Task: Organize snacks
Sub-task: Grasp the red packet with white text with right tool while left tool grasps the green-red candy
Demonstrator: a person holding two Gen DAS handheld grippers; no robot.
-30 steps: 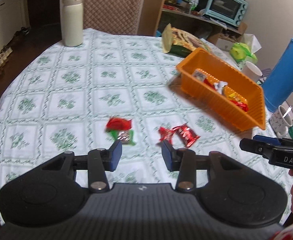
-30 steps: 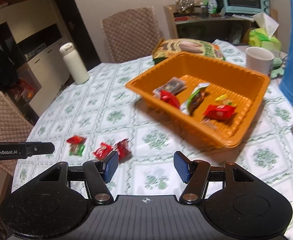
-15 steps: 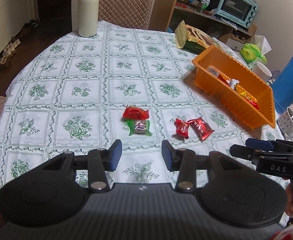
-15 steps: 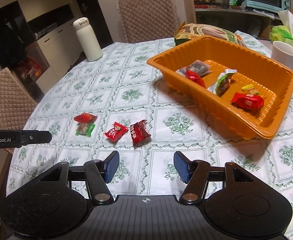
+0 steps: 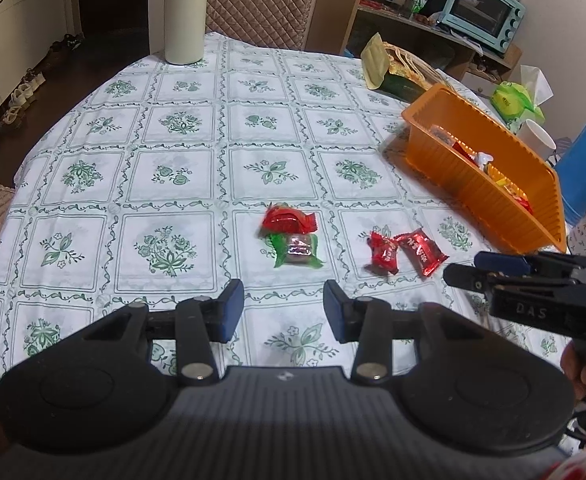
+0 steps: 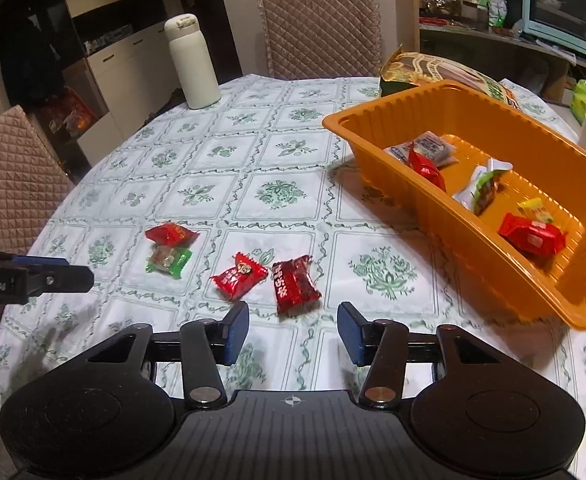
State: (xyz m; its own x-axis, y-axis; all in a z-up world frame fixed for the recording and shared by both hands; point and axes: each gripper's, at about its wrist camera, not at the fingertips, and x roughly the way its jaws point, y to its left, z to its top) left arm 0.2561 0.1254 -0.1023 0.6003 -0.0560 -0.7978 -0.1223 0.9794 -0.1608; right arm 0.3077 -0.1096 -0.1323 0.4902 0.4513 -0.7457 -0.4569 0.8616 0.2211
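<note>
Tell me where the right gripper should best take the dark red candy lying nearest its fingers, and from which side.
Probably across the narrow middle of the dark red candy, coming from above. It lies flat on the tablecloth with its crimped ends pointing toward and away from the right gripper, so the open jaws already straddle its width. The red candy lies close on its left, so keep that finger tight to the wrapper.

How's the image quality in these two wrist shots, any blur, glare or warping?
Left wrist view: strong fisheye bending at the tablecloth edges, dark corners, candies slightly soft. Right wrist view: same warping, orange tray sharp and casting a soft shadow, mild glare on the dark red candy.
</note>
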